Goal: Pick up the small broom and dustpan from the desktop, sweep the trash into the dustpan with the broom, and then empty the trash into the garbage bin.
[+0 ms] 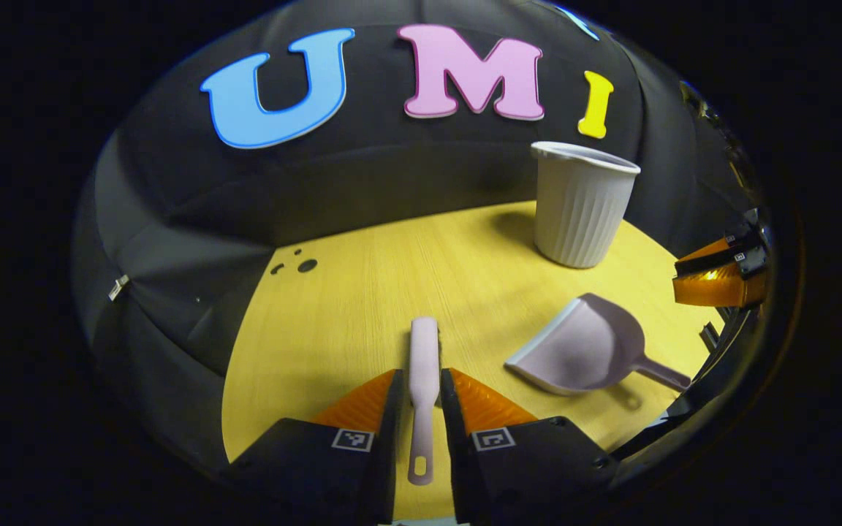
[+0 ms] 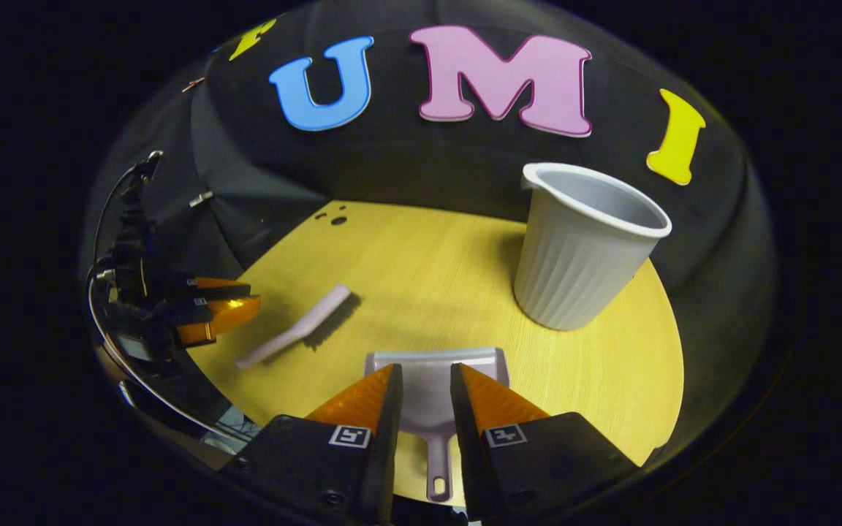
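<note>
A: Where is the broom (image 1: 423,380)?

B: Flat on the desk (image 1: 362,307), near its front edge, lying between the fingers of the left gripper (image 1: 422,386). The jaws stand apart on either side of the handle; I cannot tell whether they touch it.

A: And the dustpan (image 2: 432,394)?

B: Also flat on the desk by the front edge, mouth toward the back wall, handle toward the right gripper (image 2: 425,380). Those fingers are spread, one on each side of the pan, hanging above it with no grip.

A: The bin (image 2: 583,245)?

B: Upright toward the desk's back right part, well apart from the broom, nearer the dustpan.

A: Any trash?

B: A few small dark specks (image 1: 297,264) sit at the desk's back left edge, close to the wall.

A: Do the grippers see each other?

B: The right gripper view catches the left one over the desk's left edge, beside the broom.
</note>
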Demonstrator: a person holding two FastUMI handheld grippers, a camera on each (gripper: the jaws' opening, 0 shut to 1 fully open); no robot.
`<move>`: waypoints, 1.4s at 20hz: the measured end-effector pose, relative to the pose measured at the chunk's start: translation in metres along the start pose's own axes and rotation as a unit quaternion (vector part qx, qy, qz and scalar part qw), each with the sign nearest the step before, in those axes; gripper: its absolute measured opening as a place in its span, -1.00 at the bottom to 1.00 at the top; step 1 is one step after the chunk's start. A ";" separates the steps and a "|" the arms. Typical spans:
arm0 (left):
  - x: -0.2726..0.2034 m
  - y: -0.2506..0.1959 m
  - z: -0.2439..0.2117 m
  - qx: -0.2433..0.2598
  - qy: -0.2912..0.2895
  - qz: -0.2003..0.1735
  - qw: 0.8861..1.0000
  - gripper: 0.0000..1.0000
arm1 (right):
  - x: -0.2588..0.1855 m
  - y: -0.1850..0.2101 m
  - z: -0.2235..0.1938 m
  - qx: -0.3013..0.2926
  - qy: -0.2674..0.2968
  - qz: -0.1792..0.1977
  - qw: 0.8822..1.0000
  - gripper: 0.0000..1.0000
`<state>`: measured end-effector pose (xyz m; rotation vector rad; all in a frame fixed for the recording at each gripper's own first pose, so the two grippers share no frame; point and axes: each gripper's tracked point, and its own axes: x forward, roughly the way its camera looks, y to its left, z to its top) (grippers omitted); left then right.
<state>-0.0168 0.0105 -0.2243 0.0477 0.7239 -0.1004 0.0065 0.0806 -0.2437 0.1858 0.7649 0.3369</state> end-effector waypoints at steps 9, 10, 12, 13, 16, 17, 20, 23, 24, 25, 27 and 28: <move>-0.048 -0.013 0.059 -0.026 -0.130 0.002 0.991 -0.29 | -0.035 0.003 0.061 -0.043 -0.150 -0.030 0.987 -0.17; -0.052 -0.017 0.061 -0.029 -0.136 0.001 0.990 -0.29 | -0.037 0.000 0.062 -0.051 -0.158 -0.039 0.985 -0.17; -0.057 -0.023 0.060 -0.031 -0.138 -0.002 0.990 -0.29 | -0.043 0.005 0.063 -0.055 -0.169 -0.044 0.983 -0.19; -0.058 -0.024 0.059 -0.031 -0.137 -0.002 0.990 -0.23 | -0.045 0.008 0.061 -0.057 -0.168 -0.042 0.983 -0.19; -0.057 -0.026 0.057 -0.035 -0.131 -0.003 0.991 -0.14 | -0.047 0.014 0.056 -0.055 -0.162 -0.030 0.985 -0.03; -0.058 -0.026 0.058 -0.035 -0.133 -0.002 0.991 -0.06 | -0.046 0.016 0.057 -0.054 -0.161 -0.025 0.985 -0.11; -0.063 -0.023 0.056 -0.030 -0.129 0.006 0.991 -0.11 | -0.043 0.016 0.058 -0.053 -0.159 -0.022 0.986 -0.12; -0.065 -0.022 0.053 -0.021 -0.118 0.016 0.993 -0.11 | -0.040 0.015 0.055 -0.054 -0.156 -0.016 0.986 -0.11; -0.065 -0.023 0.053 -0.015 -0.118 0.016 0.993 -0.10 | -0.038 0.014 0.054 -0.057 -0.156 -0.017 0.986 -0.12; -0.065 -0.022 0.053 -0.007 -0.118 0.021 0.993 -0.10 | -0.035 0.011 0.053 -0.060 -0.153 -0.020 0.986 -0.11; -0.064 -0.022 0.051 -0.004 -0.111 0.027 0.993 -0.10 | -0.032 0.009 0.050 -0.055 -0.146 -0.018 0.988 -0.12; -0.064 -0.025 0.049 -0.008 -0.106 0.027 0.994 -0.10 | -0.029 0.009 0.049 -0.050 -0.141 -0.015 0.989 -0.11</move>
